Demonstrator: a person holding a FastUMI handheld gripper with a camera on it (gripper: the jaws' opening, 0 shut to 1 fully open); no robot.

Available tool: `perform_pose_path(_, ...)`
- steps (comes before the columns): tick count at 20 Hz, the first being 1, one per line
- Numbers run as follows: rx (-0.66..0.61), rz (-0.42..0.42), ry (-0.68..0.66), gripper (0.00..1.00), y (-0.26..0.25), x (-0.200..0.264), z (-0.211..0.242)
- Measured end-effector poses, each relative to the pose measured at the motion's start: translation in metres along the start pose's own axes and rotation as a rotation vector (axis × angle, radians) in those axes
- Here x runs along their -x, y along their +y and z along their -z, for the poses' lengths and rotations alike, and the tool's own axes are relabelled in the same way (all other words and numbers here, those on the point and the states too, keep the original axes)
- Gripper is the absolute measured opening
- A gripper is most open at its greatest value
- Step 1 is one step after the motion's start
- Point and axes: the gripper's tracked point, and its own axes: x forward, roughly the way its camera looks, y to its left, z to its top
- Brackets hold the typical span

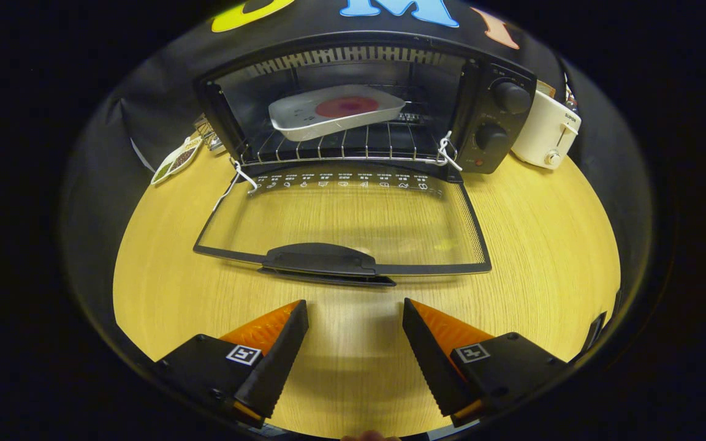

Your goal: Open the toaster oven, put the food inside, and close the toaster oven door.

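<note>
The black toaster oven (pixel 494 116) stands at the back of the wooden table with its glass door (pixel 353 220) folded down flat toward me. The door's black handle (pixel 322 260) lies just ahead of my fingers. Inside, on the wire rack (pixel 341 147), rests a white tray (pixel 334 111) holding a round pink-red piece of food (pixel 347 106). My gripper (pixel 355 306) hovers over the table in front of the door, open, with nothing between its orange-and-black fingers (pixel 279 343).
A white toaster (pixel 549 128) stands right of the oven. Left of the oven lies a small white dish with compartments (pixel 175 160) and a metal rack behind it. Bare wooden table (pixel 543 245) spreads on both sides of the door.
</note>
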Motion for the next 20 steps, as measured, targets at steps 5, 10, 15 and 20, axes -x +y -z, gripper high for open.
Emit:
perform_pose_path(5, -0.037, 0.016, -0.008, 0.98, -0.002, -0.008, -0.012)
perform_pose_path(10, -0.006, 0.021, -0.01, 0.97, -0.001, -0.01, -0.013)
perform_pose_path(15, 0.005, 0.006, -0.056, 0.97, 0.0, 0.009, -0.02)
perform_pose_path(20, 0.04, -0.029, -0.179, 0.97, 0.003, 0.041, -0.042)
